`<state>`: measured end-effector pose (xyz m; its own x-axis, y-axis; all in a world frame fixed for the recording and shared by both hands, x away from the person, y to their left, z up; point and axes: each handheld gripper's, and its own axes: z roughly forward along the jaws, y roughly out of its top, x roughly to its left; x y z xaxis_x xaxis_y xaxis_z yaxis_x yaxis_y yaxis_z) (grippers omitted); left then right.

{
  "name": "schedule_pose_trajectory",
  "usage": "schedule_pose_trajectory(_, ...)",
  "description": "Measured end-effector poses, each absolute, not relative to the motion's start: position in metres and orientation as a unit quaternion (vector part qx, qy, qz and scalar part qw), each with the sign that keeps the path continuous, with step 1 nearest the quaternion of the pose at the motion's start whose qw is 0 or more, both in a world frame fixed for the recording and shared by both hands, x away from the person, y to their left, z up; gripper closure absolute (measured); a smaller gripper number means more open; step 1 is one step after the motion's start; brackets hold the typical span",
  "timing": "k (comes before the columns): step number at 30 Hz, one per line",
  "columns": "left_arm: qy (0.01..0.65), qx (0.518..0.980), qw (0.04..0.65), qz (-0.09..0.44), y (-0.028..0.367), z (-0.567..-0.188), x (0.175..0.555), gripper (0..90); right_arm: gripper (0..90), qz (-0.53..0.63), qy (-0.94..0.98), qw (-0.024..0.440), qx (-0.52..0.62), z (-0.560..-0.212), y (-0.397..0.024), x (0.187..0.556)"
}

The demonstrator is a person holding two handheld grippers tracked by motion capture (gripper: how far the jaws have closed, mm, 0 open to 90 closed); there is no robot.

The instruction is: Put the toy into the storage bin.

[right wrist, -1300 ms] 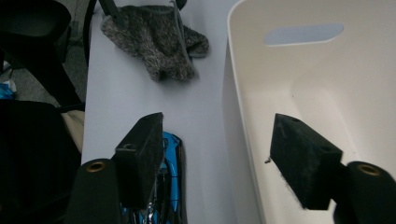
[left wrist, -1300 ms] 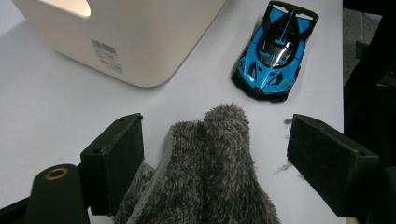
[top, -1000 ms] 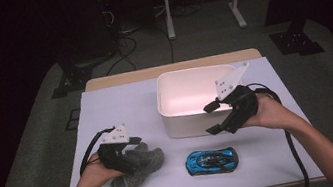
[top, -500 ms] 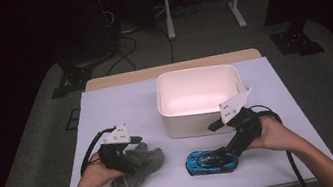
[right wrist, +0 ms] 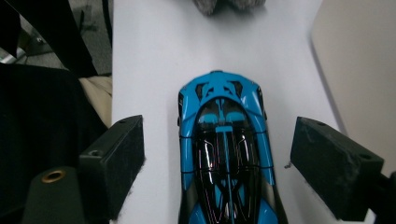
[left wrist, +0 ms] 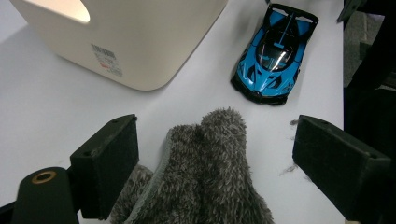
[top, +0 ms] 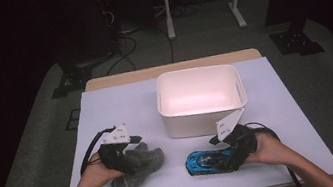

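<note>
Blue toy car and grey fuzzy sock, each between wide-apart jaws.

The toy car [right wrist: 227,154], glossy blue with a black roof, sits near the tabletop's front edge; the right gripper [right wrist: 224,168], just opening, straddles it untouched. The left gripper [left wrist: 215,158] stands released over the sock [left wrist: 205,177].

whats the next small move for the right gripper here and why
Probably close the right gripper on the blue toy car. Its jaws have just been opening and now stand wide on either side of the car, with a gap on each side, so nothing is gripped yet. The car lies lengthwise between them on the table, beside the white bin, so closing should catch its flanks.
</note>
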<state>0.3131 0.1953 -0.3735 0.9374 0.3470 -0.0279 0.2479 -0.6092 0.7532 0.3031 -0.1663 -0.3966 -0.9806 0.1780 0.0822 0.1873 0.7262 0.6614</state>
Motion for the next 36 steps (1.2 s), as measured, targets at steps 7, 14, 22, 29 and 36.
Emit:
schedule_pose_trajectory(7,0.167,0.896,0.408,0.06,0.196,-0.375,0.312,12.5,15.5,-0.341,-0.934,0.0,-0.104,-0.414,-0.16,0.303)
schedule_pose_trajectory(14,0.167,0.895,0.409,0.061,0.195,-0.374,0.311,11.8,14.7,-0.332,-0.937,-0.01,-0.104,-0.426,-0.154,0.305)
schedule_pose_trajectory(22,0.168,0.896,0.406,0.06,0.195,-0.376,0.312,11.1,14.5,-0.328,-0.938,-0.013,-0.109,-0.44,-0.152,0.307)
schedule_pose_trajectory(29,0.167,0.896,0.408,0.061,0.195,-0.375,0.311,11.1,14.7,-0.318,-0.942,-0.026,-0.105,-0.448,-0.15,0.306)
schedule_pose_trajectory(36,0.168,0.896,0.407,0.061,0.194,-0.375,0.311,11.0,15.1,-0.323,-0.94,-0.041,-0.106,-0.453,-0.151,0.303)
